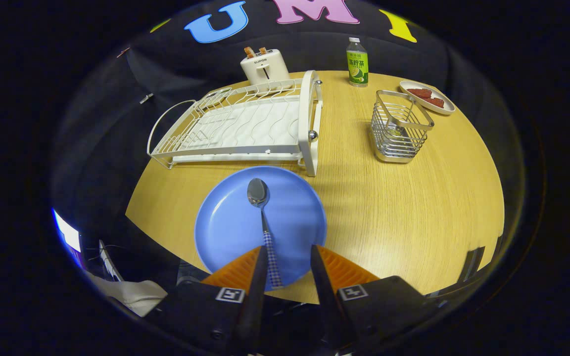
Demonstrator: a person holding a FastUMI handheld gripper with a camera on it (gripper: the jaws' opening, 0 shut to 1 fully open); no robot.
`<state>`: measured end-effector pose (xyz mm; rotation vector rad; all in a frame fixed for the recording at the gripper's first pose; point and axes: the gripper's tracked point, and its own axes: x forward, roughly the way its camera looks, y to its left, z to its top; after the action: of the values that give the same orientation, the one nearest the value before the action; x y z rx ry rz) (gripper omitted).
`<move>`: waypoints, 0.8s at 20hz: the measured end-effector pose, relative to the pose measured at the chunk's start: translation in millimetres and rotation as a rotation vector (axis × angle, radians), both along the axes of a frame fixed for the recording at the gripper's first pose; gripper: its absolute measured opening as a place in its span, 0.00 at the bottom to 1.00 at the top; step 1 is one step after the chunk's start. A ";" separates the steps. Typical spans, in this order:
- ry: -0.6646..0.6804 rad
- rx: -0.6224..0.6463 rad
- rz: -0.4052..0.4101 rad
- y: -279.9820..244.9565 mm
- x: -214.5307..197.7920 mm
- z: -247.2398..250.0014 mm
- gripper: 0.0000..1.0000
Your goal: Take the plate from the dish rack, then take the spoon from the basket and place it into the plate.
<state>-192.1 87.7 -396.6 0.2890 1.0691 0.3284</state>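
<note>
My hand-held gripper hangs spread over the blue plate, where the spoon lies, its checked handle beside my left finger. On the bench, the wire basket and white dish rack stand apart.

The light is bright and even on the wooden bench, and it seems to come from above. The dish rack throws a soft shadow on the bench just in front of it. The blue plate shows no strong glare. The fisheye lens bends the bench edge into a curve. Beside the hand-held gripper, whose fingers stand apart, the picture is dark and less sharp.
</note>
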 end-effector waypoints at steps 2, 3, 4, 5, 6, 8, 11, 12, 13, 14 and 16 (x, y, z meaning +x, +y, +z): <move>0.002 -0.003 -0.001 -0.8 0.2 -1.0 0.93; 0.004 0.000 0.000 0.0 -0.6 0.4 0.99; 0.004 0.002 0.002 0.4 -0.6 -0.4 0.99; 0.003 0.003 0.004 1.4 -0.7 0.6 0.99; 0.001 0.004 0.007 1.6 -0.4 1.3 0.99; -0.007 0.007 0.009 1.6 0.5 5.9 0.99; -0.036 0.023 -0.003 1.9 8.2 21.2 0.99; -0.052 0.022 -0.007 0.0 13.7 27.9 0.99; -0.072 0.017 -0.010 -3.2 18.2 35.7 0.99; -0.096 0.012 -0.014 -7.0 25.6 45.6 0.99; -0.140 0.008 -0.022 -14.3 38.5 66.3 0.99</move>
<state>-153.6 73.3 -330.3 0.2801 0.9264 0.3287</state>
